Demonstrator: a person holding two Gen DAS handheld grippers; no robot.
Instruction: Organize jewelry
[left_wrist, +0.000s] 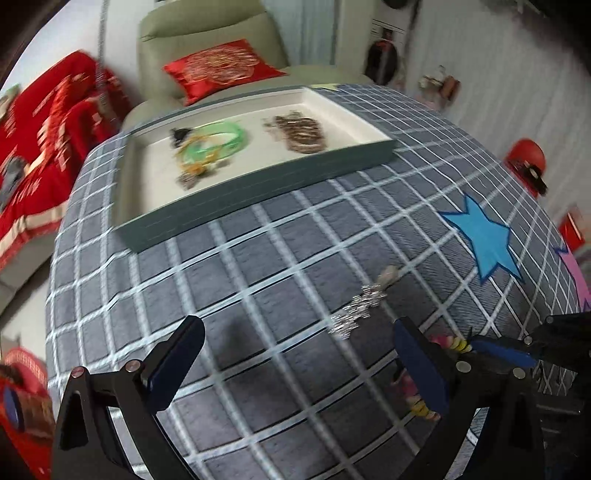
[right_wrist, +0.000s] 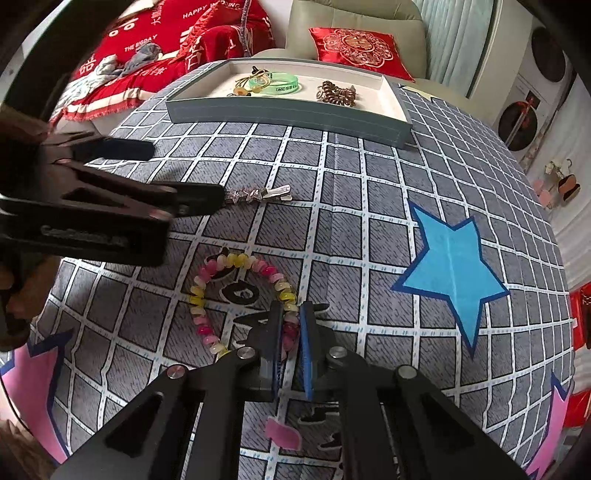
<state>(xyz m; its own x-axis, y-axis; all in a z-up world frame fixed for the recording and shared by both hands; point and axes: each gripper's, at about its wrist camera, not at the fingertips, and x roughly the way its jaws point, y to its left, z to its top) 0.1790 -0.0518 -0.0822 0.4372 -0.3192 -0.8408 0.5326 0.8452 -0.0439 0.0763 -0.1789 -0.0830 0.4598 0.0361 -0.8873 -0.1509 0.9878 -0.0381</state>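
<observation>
- Right hand-held gripper (right_wrist: 291, 332) is clenched on the beaded bracelet (right_wrist: 236, 295); lift it straight up so it can't snag.
- Left hand-held gripper (left_wrist: 295, 365) hangs released near the rhinestone hair clip (left_wrist: 360, 304); the tray (right_wrist: 288, 110) awaits.

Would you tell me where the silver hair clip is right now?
The silver hair clip lies on the checked cloth, between the tray and the bead bracelet, just off the open left gripper's fingertip in the right-wrist view.

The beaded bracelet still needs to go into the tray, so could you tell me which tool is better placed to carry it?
The right tool: it is closed on the beaded bracelet. The left tool is open beside the sparkly hair clip.
</observation>
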